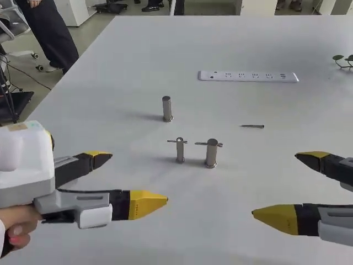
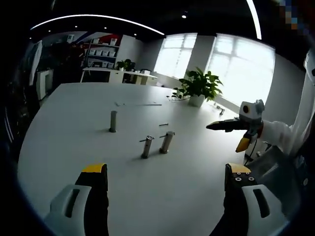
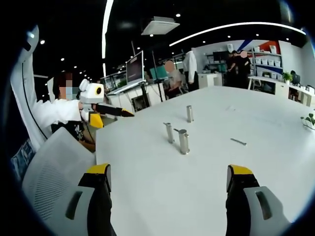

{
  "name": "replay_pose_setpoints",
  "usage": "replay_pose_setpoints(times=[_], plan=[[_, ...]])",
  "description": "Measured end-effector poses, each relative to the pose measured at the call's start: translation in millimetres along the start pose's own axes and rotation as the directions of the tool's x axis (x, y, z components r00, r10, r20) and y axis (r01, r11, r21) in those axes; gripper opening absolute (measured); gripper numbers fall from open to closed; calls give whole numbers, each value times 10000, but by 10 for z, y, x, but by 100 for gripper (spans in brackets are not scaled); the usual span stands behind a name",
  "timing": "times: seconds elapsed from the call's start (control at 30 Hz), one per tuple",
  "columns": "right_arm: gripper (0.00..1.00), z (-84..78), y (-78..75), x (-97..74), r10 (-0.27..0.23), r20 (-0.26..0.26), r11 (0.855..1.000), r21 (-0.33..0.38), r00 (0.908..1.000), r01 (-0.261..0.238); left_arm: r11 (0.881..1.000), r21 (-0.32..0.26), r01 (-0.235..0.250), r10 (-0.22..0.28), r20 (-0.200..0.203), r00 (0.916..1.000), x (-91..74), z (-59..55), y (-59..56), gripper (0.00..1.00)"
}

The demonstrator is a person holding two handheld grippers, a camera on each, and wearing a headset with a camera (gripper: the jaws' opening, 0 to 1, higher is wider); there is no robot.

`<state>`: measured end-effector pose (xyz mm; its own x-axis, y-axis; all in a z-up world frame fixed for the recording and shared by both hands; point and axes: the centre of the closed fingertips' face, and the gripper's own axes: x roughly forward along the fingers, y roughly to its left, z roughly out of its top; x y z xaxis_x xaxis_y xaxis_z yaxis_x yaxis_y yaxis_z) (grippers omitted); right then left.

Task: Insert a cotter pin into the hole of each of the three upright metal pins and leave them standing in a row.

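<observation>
Steel-grey and slim, the loose cotter pin [image 1: 252,126] is seen lying flat on the white tabletop [image 1: 138,55], well apart to the right of the bare upright metal pin [image 1: 167,109] at the back. Nearer the front, the thin upright pin [image 1: 180,150] and the thicker upright pin [image 1: 212,153] are each crossed by a cotter pin. The loose one is judged light, stiff and slippery, likely to skate on the smooth top, and best taken near its head. The yellow-tipped left gripper [image 1: 138,178] and yellow-tipped right gripper [image 1: 276,184] are held wide and empty. The bare pin's hole cannot be made out.
</observation>
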<state>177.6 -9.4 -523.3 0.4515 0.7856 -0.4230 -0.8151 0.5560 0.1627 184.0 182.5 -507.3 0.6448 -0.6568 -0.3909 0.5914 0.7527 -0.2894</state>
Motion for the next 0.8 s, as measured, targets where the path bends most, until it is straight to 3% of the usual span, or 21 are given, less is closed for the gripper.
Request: replay_pose_setpoints(times=[0.13,0.23,0.37,0.6,0.8], plan=[[96,-28,7,-2,-4,-96,10000,-7,10000,4,9996,-170,-204,212,479,9986,45,219,152,92],[96,-36,-14,-8,-84,-82,9999,89,9999,85,9987,-72,-513,517,803,9954,118,414,321,93],[95,-55,-30,-21,-144,-137,9998,139,9998,146,9974,75,-717,707,887,9935,245,560,507,92],[94,-47,-98,-57,-325,-198,9993,172,9993,328,9940,66,-1092,1082,862,9904,545,692,824,89],[94,-81,-93,-93,-316,-381,9993,179,9988,323,9945,299,-1006,991,485,9939,820,742,949,83]])
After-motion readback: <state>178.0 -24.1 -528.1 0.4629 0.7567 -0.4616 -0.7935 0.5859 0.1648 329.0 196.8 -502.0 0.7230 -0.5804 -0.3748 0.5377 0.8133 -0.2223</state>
